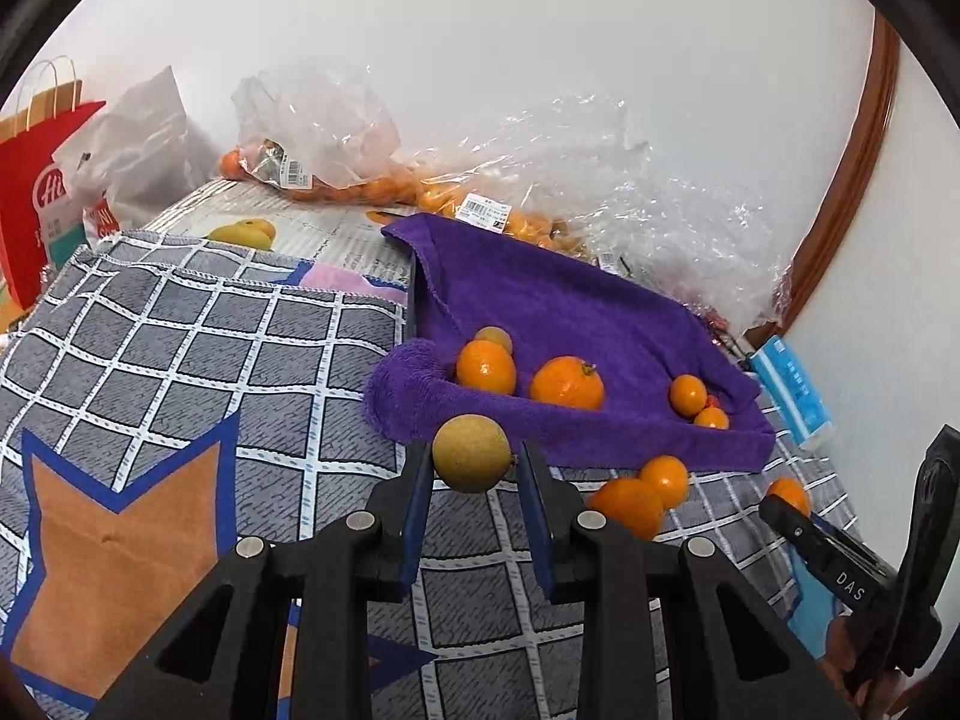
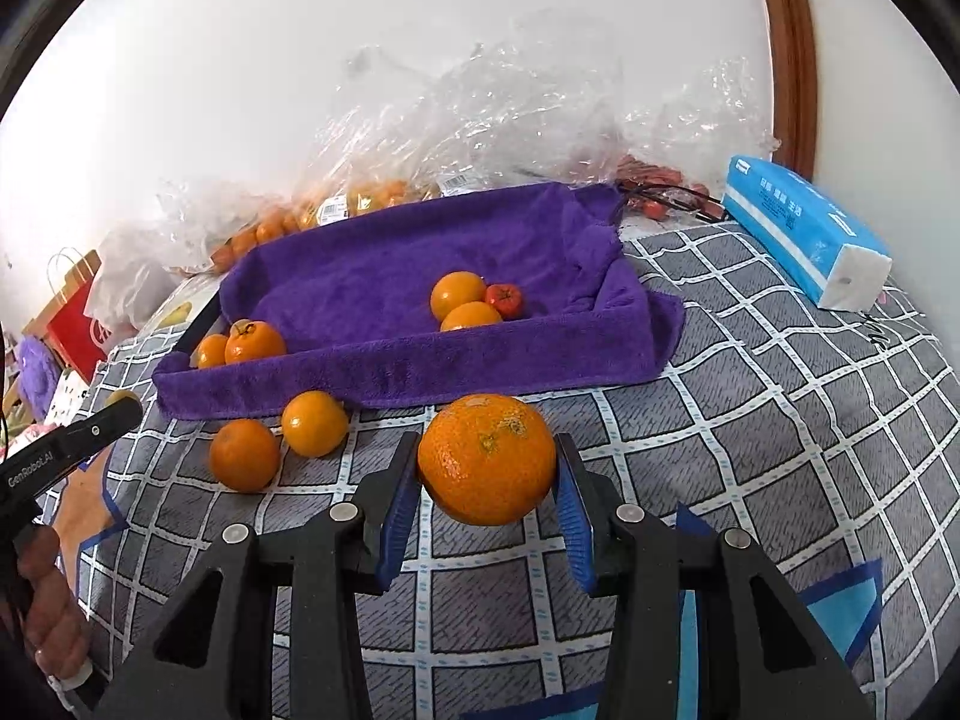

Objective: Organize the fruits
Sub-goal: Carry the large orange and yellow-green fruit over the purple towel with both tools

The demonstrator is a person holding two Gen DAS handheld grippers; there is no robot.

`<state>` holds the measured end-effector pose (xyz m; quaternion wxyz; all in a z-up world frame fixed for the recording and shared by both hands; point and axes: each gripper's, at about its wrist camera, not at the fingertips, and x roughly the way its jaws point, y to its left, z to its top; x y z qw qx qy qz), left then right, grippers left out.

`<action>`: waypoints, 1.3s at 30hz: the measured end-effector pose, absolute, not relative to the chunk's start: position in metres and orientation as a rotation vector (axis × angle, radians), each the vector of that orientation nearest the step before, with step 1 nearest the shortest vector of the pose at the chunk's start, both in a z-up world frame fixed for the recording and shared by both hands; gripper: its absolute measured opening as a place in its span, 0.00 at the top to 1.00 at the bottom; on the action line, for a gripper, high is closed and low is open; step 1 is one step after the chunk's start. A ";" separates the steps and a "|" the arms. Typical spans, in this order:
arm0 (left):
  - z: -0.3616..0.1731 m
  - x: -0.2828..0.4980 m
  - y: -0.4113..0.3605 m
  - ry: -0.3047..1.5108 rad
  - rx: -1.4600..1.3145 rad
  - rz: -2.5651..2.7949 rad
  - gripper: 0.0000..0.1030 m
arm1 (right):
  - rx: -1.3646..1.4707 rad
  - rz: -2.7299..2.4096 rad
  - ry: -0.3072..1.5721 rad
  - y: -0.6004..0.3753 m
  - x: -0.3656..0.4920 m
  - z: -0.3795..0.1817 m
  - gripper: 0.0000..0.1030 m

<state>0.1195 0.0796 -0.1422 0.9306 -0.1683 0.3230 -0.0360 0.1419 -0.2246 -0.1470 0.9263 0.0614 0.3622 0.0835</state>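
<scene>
Two grippers each carry a fruit above the grid-patterned cloth (image 2: 780,420), and both face the purple towel-lined tray (image 2: 372,276), which lies just ahead of them and runs crosswise, its long side toward the hands. Its near rim (image 2: 420,360) is a low folded lip, so the likely next move is a short carry forward and over it. Fruit already in the tray sits in two clusters, one by the left end (image 2: 255,341) and one right of the middle (image 2: 459,294), leaving bare towel between and behind them. The right gripper (image 2: 487,468) is clamped on a large orange (image 2: 487,459), jaws spread wide around it, and looks the nearer to that open middle. The left gripper (image 1: 474,462) is nearly closed on a small yellow-brown fruit (image 1: 471,451), nearest the tray's rolled left corner (image 1: 396,384). Two loose oranges (image 2: 243,455) (image 2: 315,423) lie on the cloth just before the rim, between the two hands.
</scene>
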 end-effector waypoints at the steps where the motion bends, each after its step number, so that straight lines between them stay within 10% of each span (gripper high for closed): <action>1: -0.142 0.119 0.079 0.660 -0.343 -0.072 0.74 | 0.125 0.174 0.739 -0.224 0.141 -0.144 0.59; 39: -0.131 0.108 0.087 0.566 -0.381 -0.077 0.74 | 0.128 0.265 0.632 -0.207 0.118 -0.102 0.59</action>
